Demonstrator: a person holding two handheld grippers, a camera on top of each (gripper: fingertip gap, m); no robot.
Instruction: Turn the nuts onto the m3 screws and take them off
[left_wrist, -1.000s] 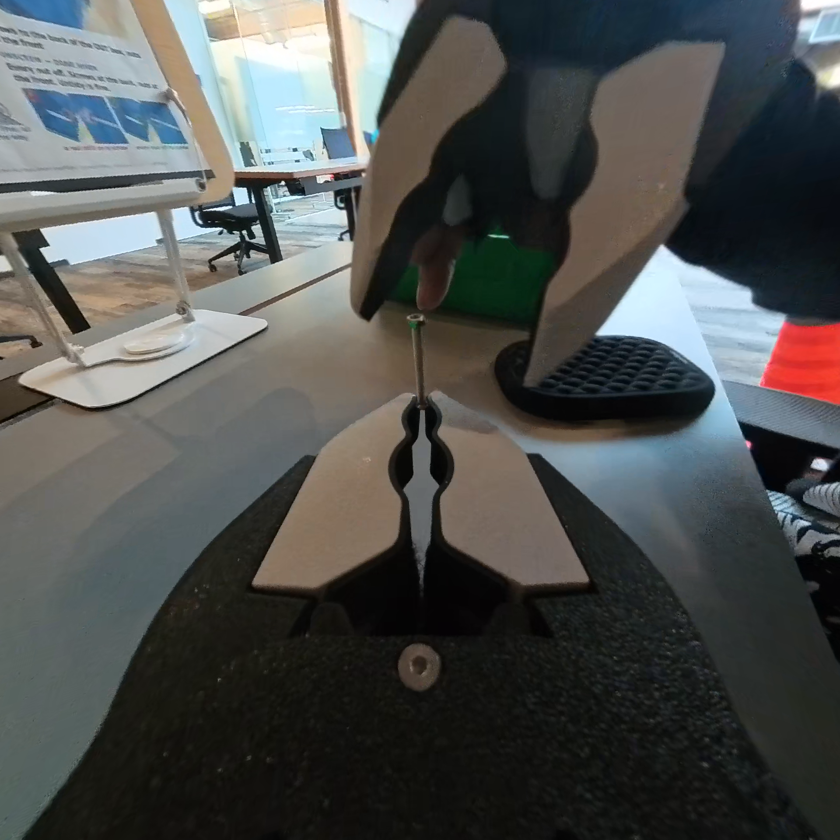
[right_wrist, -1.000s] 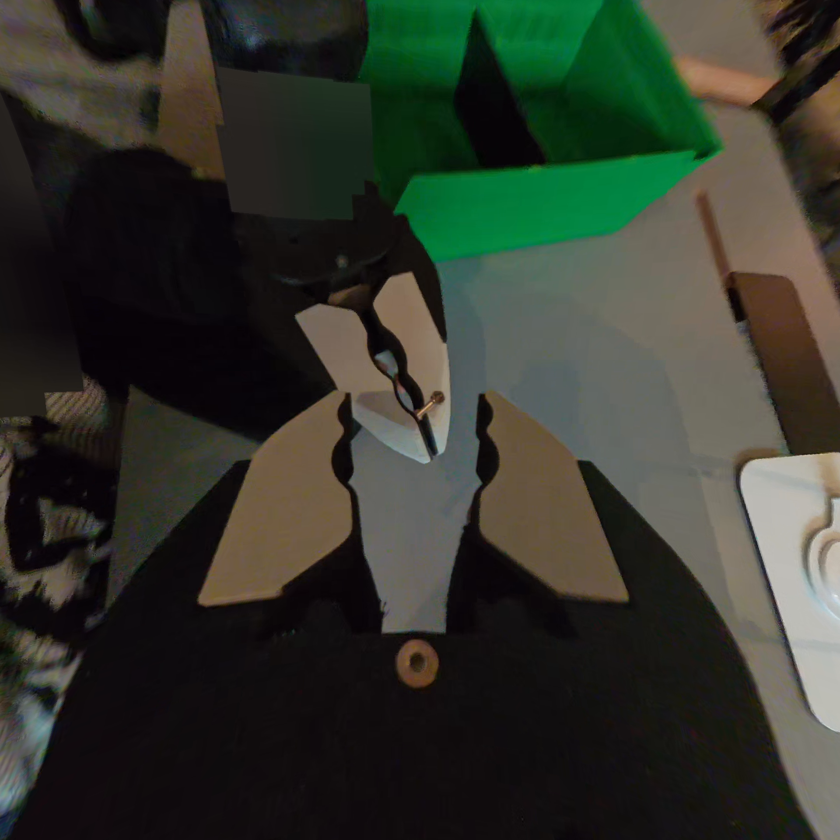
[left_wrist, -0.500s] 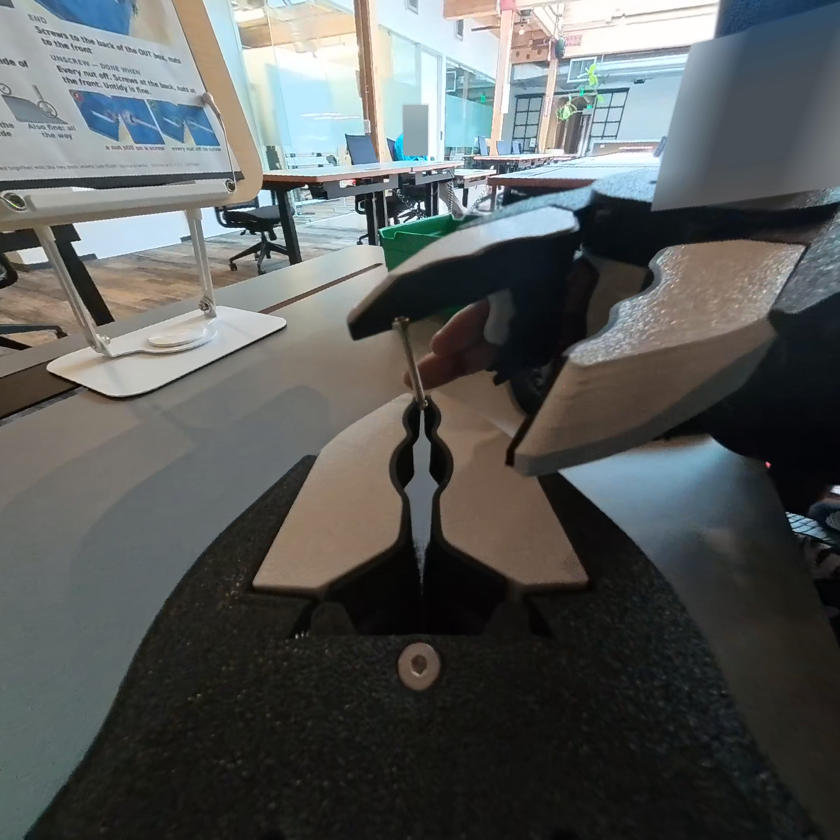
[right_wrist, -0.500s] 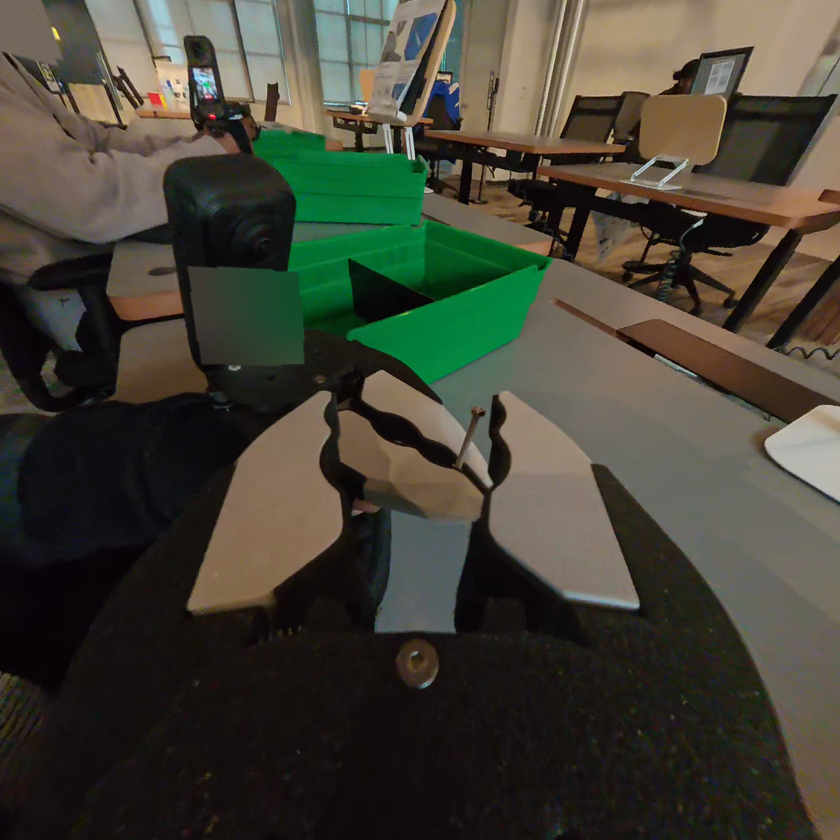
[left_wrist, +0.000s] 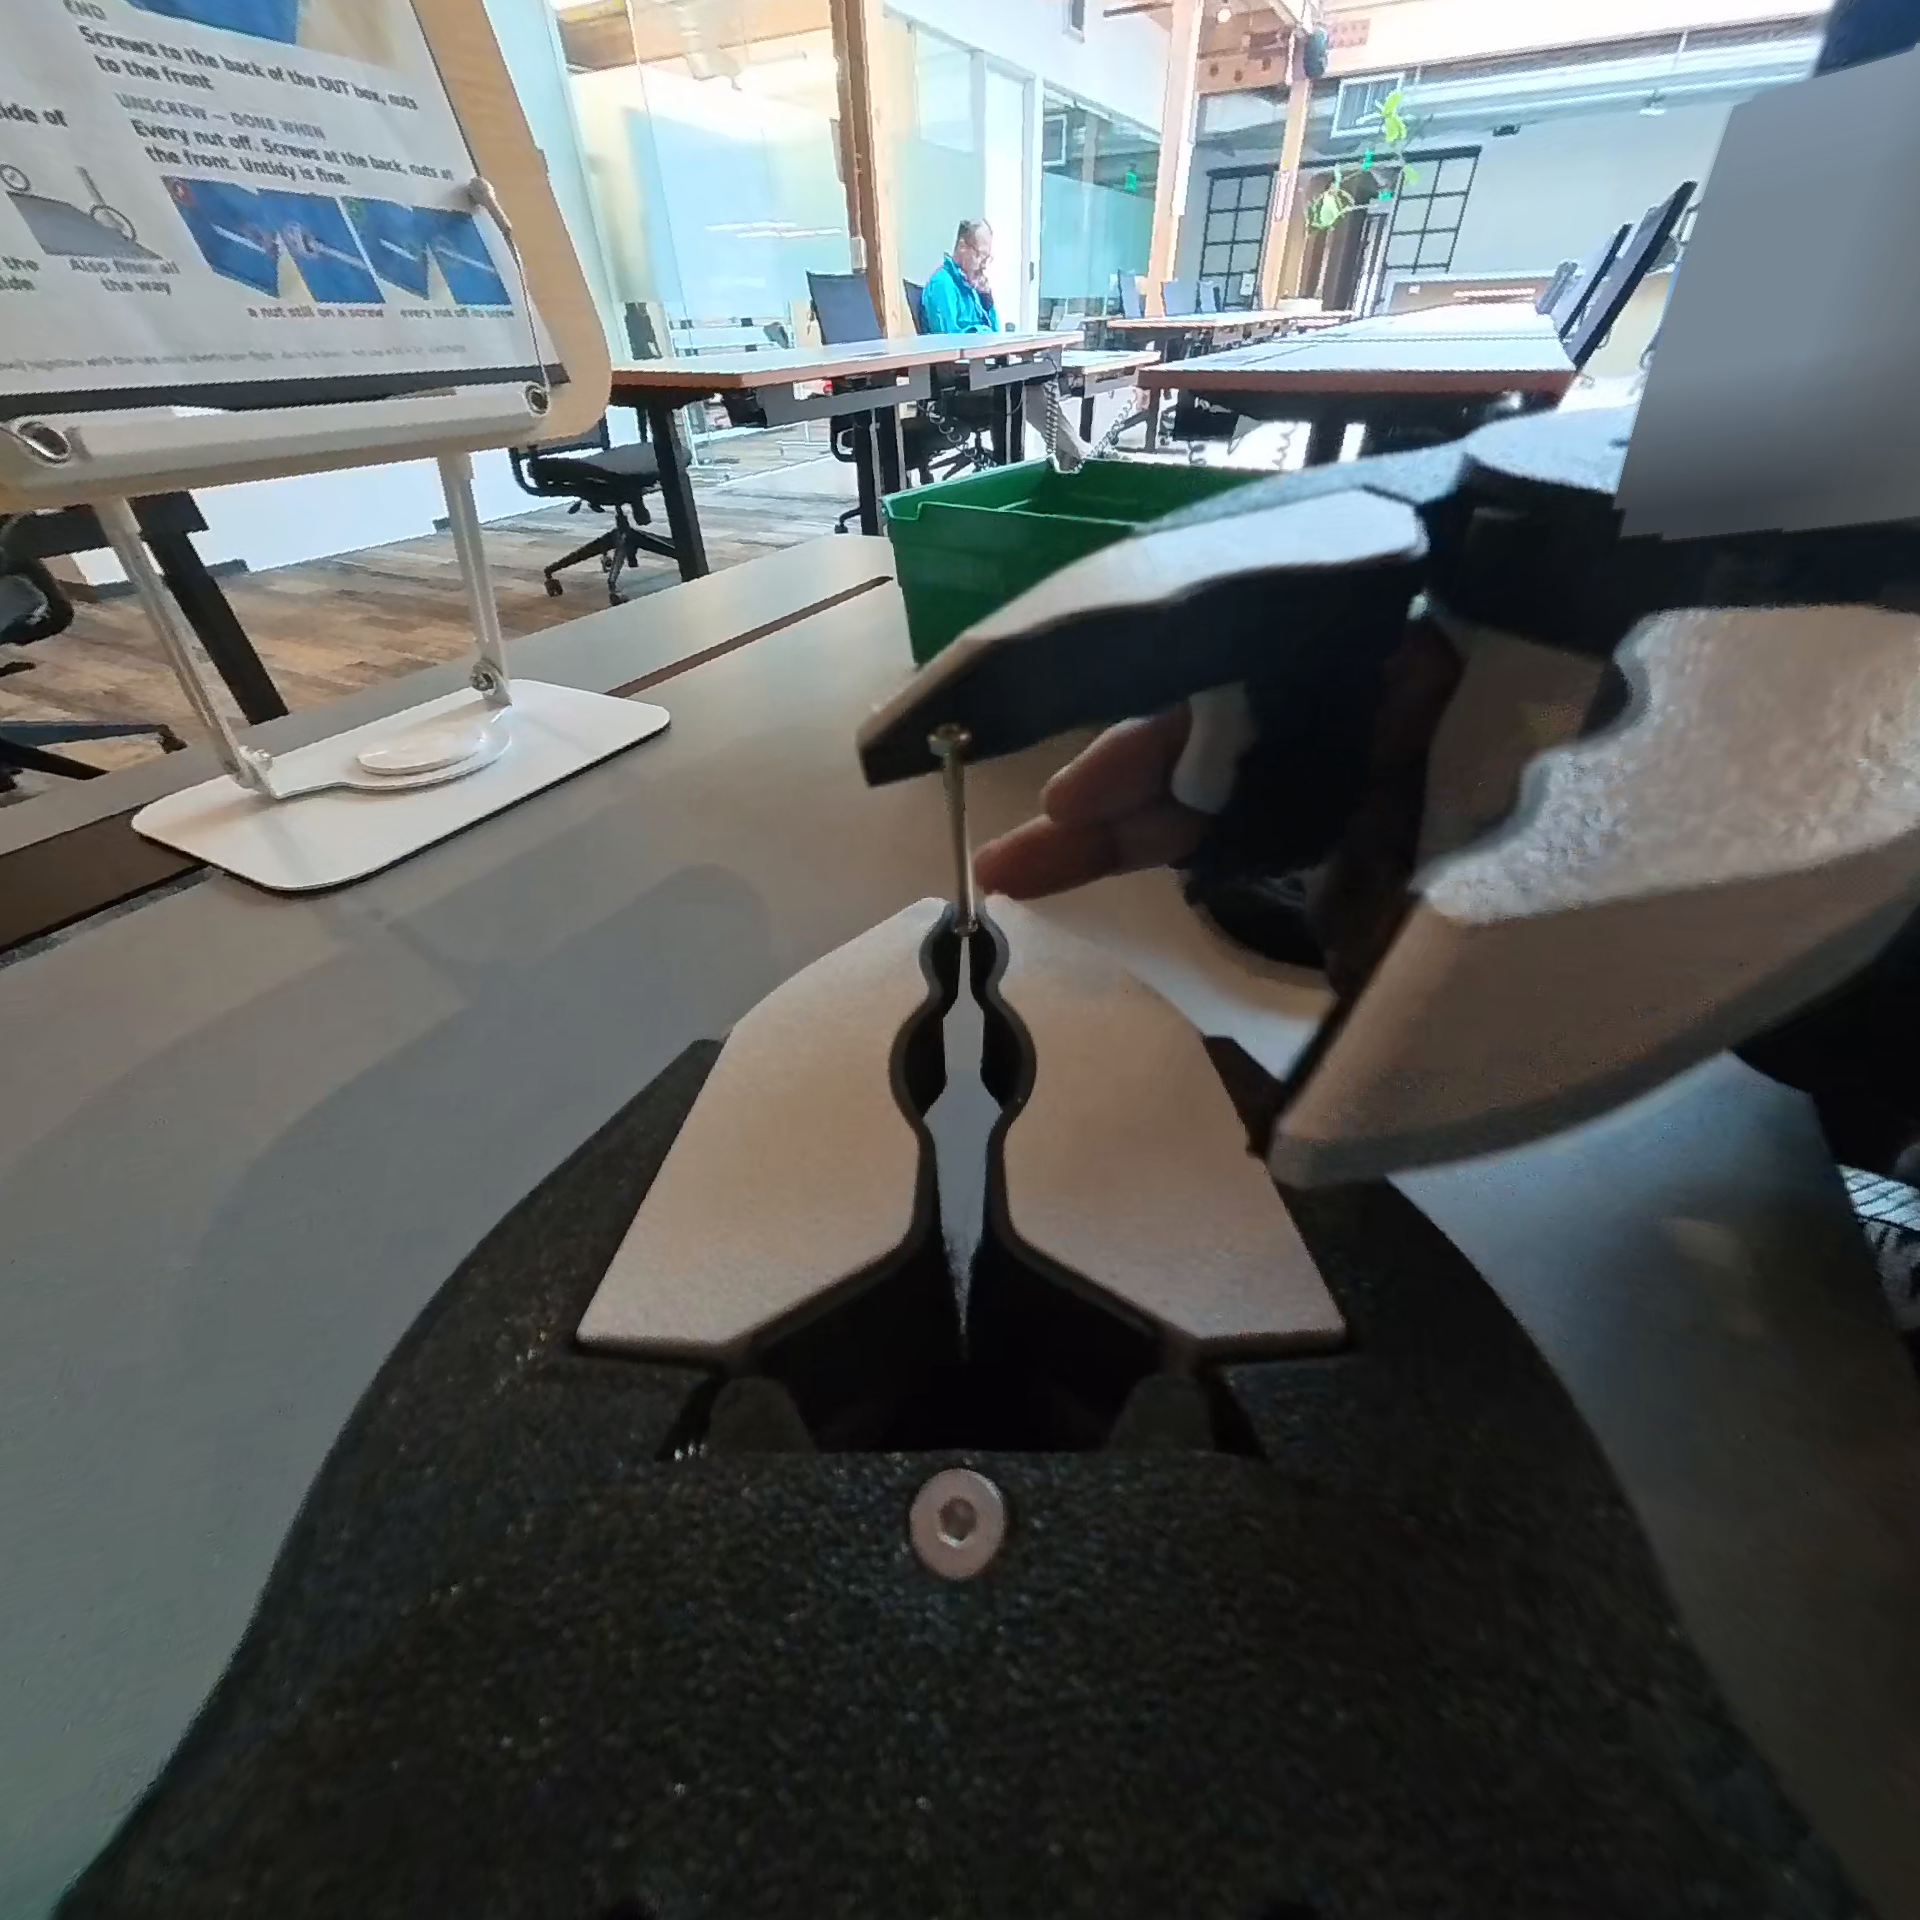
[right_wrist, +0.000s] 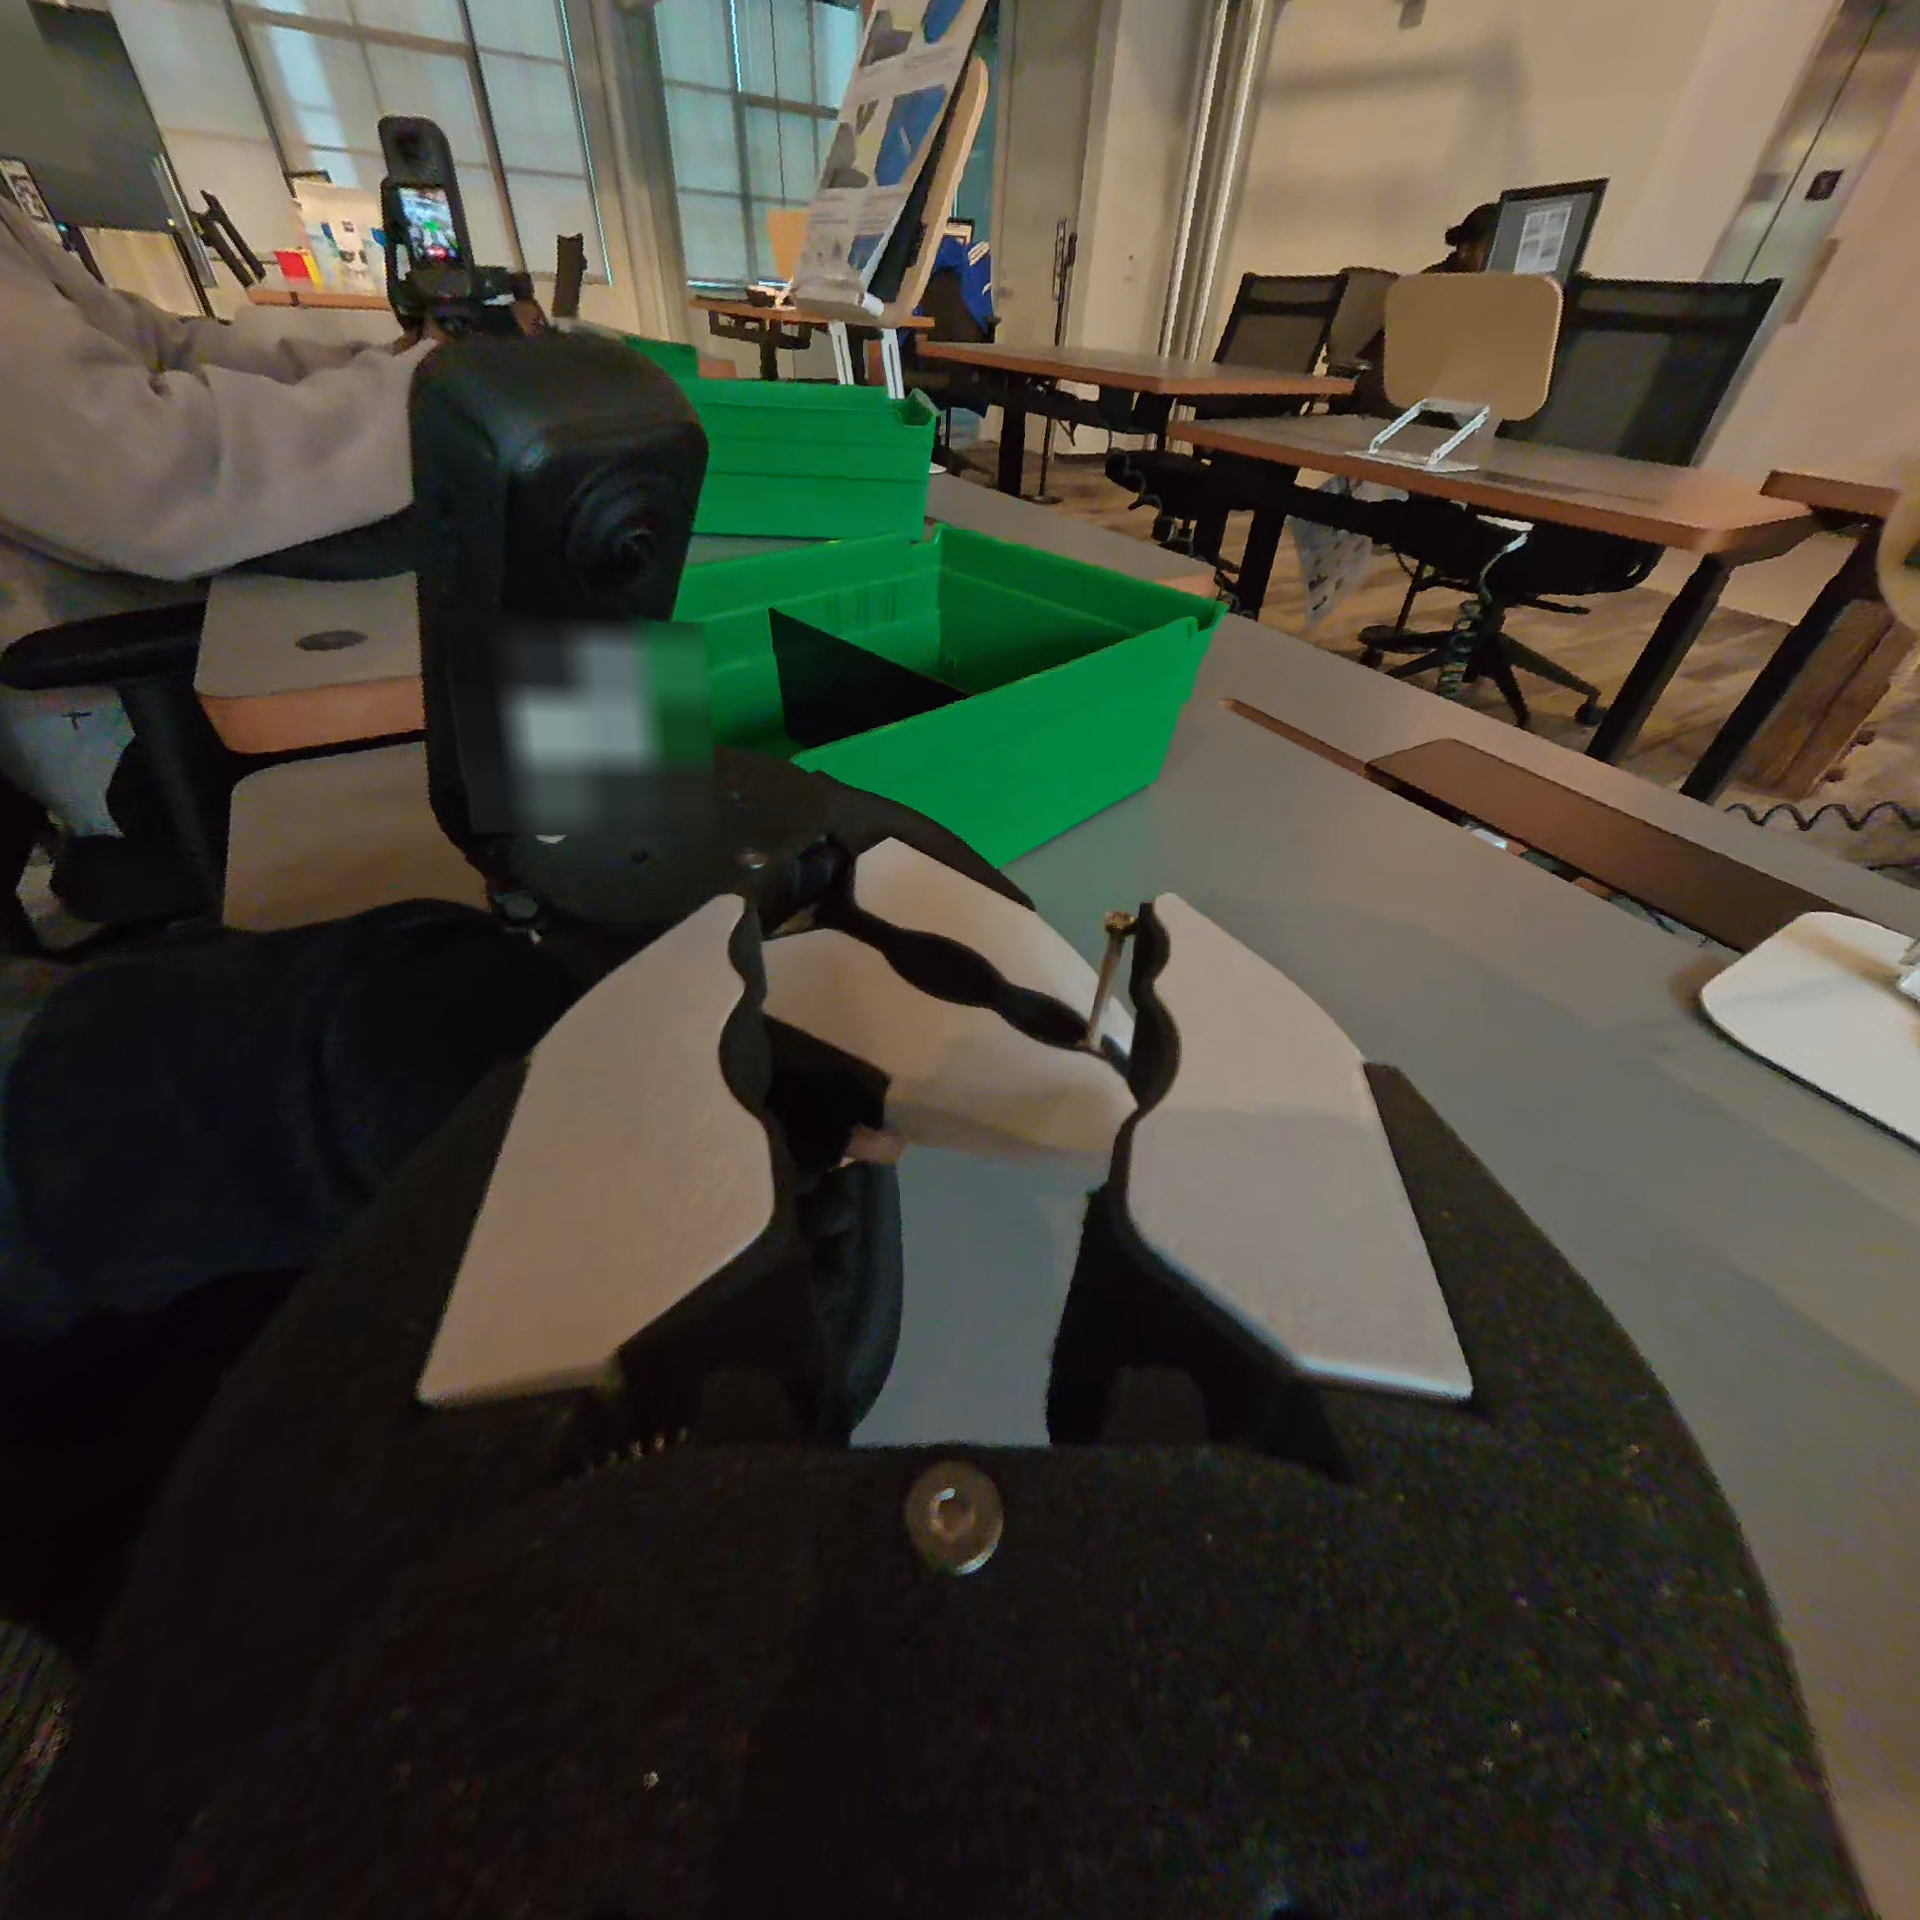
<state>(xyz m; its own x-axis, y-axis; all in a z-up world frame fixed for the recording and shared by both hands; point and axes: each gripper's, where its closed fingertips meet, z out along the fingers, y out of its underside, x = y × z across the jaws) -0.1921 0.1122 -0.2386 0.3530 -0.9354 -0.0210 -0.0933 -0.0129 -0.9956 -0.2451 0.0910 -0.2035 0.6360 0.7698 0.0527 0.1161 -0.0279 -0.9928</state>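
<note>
My left gripper (left_wrist: 966, 925) is shut on the lower end of a thin metal screw (left_wrist: 961, 831), which stands upright with its head on top. It also shows in the right wrist view (right_wrist: 1103, 977), sticking up from the left gripper's fingertips (right_wrist: 1039, 1039). My right gripper (right_wrist: 945, 925) is open wide and holds nothing. Its two fingers straddle the left gripper's tips and the screw. The screw head is close beside its right finger (right_wrist: 1226, 1039). In the left wrist view the right gripper (left_wrist: 1086, 951) comes in from the right, its upper finger (left_wrist: 1143, 623) behind the screw head.
A green bin (right_wrist: 1039, 748) with a black divider (right_wrist: 831, 675) stands on the grey table (left_wrist: 312, 1039) behind the grippers. A white sign stand base (left_wrist: 416, 790) is at the left. A person's fingertip (left_wrist: 1049, 852) is near the screw. More green bins (right_wrist: 810, 447) are farther back. The grippers' ends are close to 6 cm from one another.
My right gripper swung from pointing down over the screw to level with it and opened wider, its fingers now either side of the screw. My left gripper stayed shut on the screw.
</note>
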